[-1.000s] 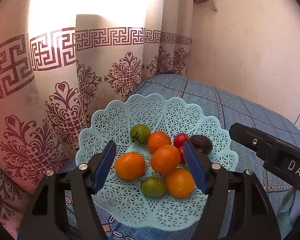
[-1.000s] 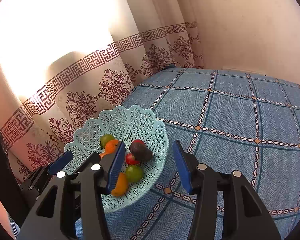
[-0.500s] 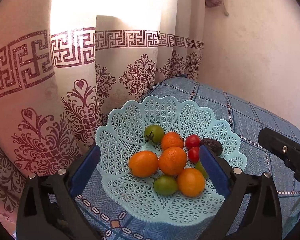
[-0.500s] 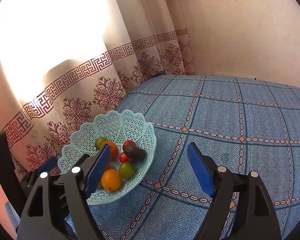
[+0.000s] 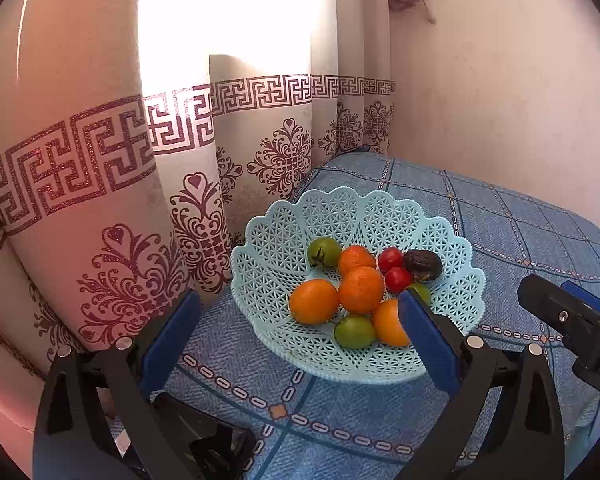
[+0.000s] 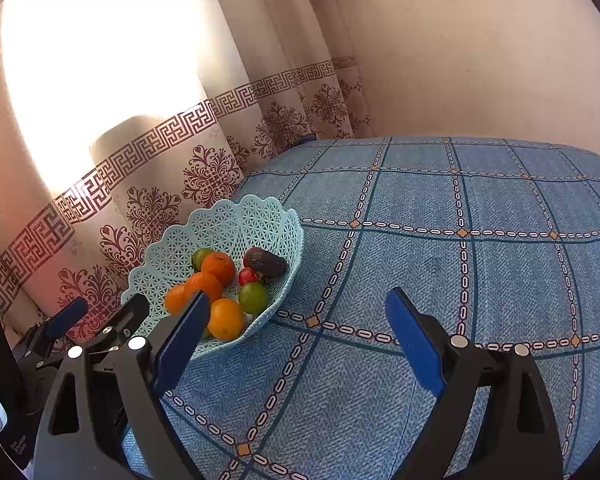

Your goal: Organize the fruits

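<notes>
A: Status of the left tool (image 5: 296, 320) and right tool (image 6: 296, 322)?

B: Both were spread wide and empty, clear of the lattice fruit basket (image 5: 268, 240) on the blue checked bench cloth (image 6: 460, 280).

A: Contents?

B: Four oranges – front one (image 5: 314, 301) – two cherry tomatoes (image 5: 391, 259), three green tomatoes, one at the back (image 5: 324, 251), and an avocado (image 5: 423, 264) by the right rim. All fruit sat inside, so sorting looked done, or not begun.

A: Tip?

B: Come from above, pinch one fruit at its widest – the pile would roll.
</notes>
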The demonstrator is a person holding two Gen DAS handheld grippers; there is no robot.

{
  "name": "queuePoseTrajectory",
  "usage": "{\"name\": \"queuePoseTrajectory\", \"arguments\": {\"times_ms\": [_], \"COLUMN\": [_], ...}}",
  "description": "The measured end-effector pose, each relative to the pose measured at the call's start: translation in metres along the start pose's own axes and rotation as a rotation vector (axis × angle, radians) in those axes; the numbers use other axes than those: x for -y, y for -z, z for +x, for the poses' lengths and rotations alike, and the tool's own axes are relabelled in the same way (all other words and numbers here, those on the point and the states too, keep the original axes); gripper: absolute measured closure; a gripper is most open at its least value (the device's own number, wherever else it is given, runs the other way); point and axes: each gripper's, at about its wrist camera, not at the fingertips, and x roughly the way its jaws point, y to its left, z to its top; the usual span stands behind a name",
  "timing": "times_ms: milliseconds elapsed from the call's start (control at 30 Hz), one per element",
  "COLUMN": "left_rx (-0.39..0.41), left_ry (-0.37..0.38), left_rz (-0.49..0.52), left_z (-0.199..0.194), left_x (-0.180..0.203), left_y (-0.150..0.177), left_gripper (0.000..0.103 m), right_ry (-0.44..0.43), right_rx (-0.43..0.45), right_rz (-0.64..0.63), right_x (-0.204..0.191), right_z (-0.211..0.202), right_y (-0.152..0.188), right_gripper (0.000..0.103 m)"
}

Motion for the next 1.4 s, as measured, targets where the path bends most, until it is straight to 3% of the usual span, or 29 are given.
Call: {"name": "queuePoseTrajectory", "arguments": {"times_ms": [133,233,700,1400], "left_rx": [-0.015,-0.029,-0.017,0.006], "left_ry": [-0.025,-0.039,-0.102,-0.112], "left_rz": [0.032,0.034,0.054,0.102], "left_z": [-0.004,-0.004,-0.018,-0.023], "left_x": [-0.006,-0.008,-0.009,-0.005], "left_y": [0.01,0.015,0.026,0.023], "left_gripper": [0.003,0.003,0.003,0.003], "right_ry": [0.038,0.019,0.056,0.059], "right_rx": [0.04,0.029,0.045,0.055], "right_rz": [-0.064,-0.087,-0.098,-0.137], "right_x": [-0.01,-0.015,-0.01,-0.015], "right_z": [-0.007,-0.007,-0.015,-0.015], "right_y": [0.012,0.016,0.018,0.02], "right_gripper": [0.011,0.005,0.005,0.005]}}
